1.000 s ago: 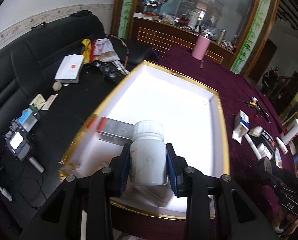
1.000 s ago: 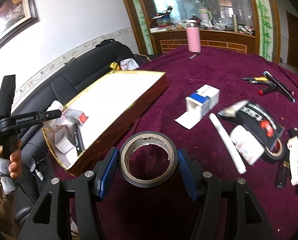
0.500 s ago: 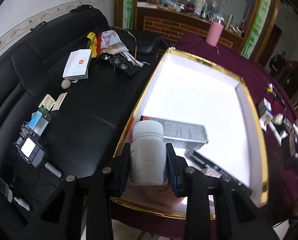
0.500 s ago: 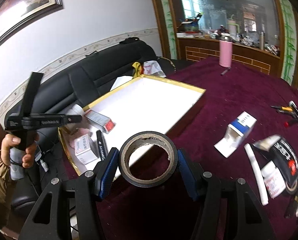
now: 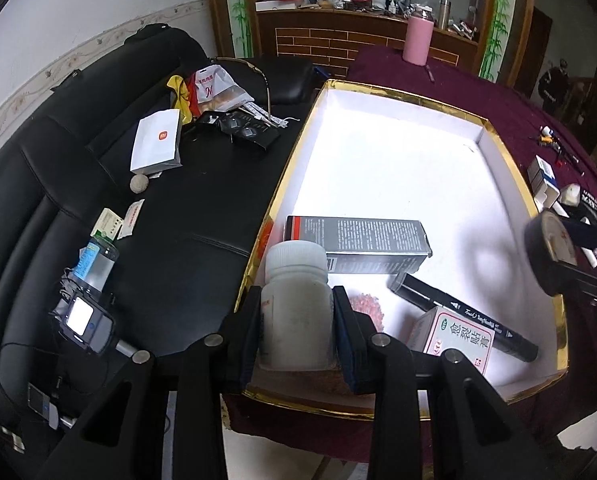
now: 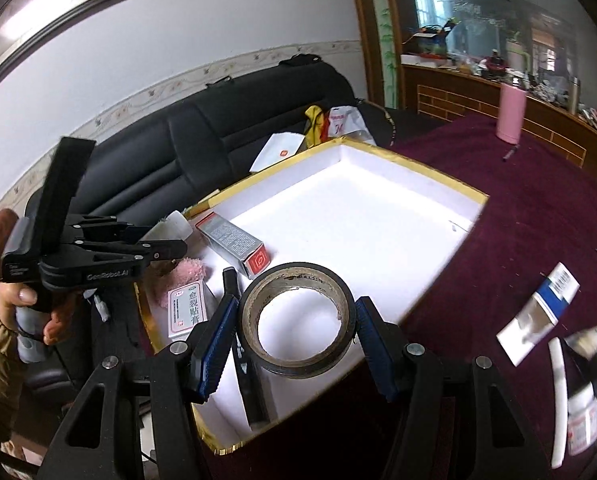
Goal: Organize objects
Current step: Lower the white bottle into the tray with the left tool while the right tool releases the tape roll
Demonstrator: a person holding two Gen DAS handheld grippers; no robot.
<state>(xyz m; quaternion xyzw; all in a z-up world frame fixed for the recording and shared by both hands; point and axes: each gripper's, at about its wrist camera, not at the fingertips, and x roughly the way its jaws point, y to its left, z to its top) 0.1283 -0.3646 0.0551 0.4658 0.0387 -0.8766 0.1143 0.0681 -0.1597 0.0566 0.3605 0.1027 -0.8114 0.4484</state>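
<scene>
While both loads hang over the tray's near end, I carry a bottle at left and tape at right.

My left gripper [image 5: 296, 326] is clamped on the white bottle [image 5: 294, 304], lower centre; set down tilted, it may topple onto the pink cloth [image 5: 366, 306]. The gold-rimmed tray [image 5: 378, 94] holds a dark carton [image 5: 358, 240], marker [image 5: 462, 314] and medicine box [image 5: 454, 338]. My right gripper [image 6: 296, 334] pinches the tape roll [image 6: 298, 320], which could roll off.

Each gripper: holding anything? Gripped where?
Left gripper: white plastic pill bottle, pads on opposite sides of its body, below the cap. Right gripper: black tape roll, pads on its outer rim, opposite sides.
</scene>
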